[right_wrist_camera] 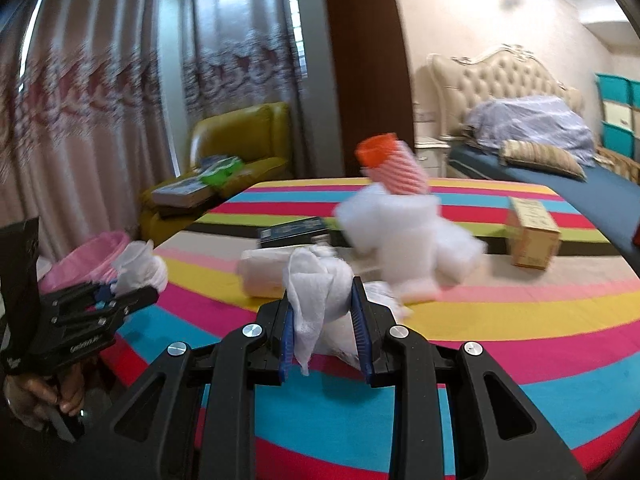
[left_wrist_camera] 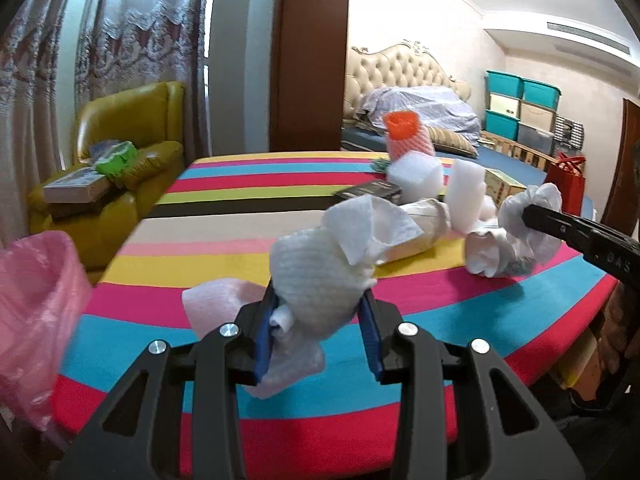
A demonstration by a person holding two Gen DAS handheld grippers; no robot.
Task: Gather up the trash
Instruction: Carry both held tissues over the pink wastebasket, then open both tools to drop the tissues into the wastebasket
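My left gripper (left_wrist_camera: 320,312) is shut on a crumpled white paper towel (left_wrist_camera: 324,276) and holds it above the striped table (left_wrist_camera: 224,264); it also shows in the right wrist view (right_wrist_camera: 124,294), close to the pink-lined trash bin (right_wrist_camera: 86,260). My right gripper (right_wrist_camera: 322,320) is shut on another crumpled white tissue (right_wrist_camera: 320,292); it also shows in the left wrist view (left_wrist_camera: 524,216). The pink bin bag (left_wrist_camera: 36,304) is at the table's left edge. White foam pieces (right_wrist_camera: 404,240), an orange-pink foam net (right_wrist_camera: 394,168) and a paper roll (right_wrist_camera: 264,276) lie on the table.
A pink foam sheet (left_wrist_camera: 216,304) lies near my left gripper. A dark flat box (right_wrist_camera: 294,232) and a cardboard box (right_wrist_camera: 530,232) sit on the table. A yellow armchair (left_wrist_camera: 132,152) stands behind the bin, a bed (right_wrist_camera: 560,176) to the right.
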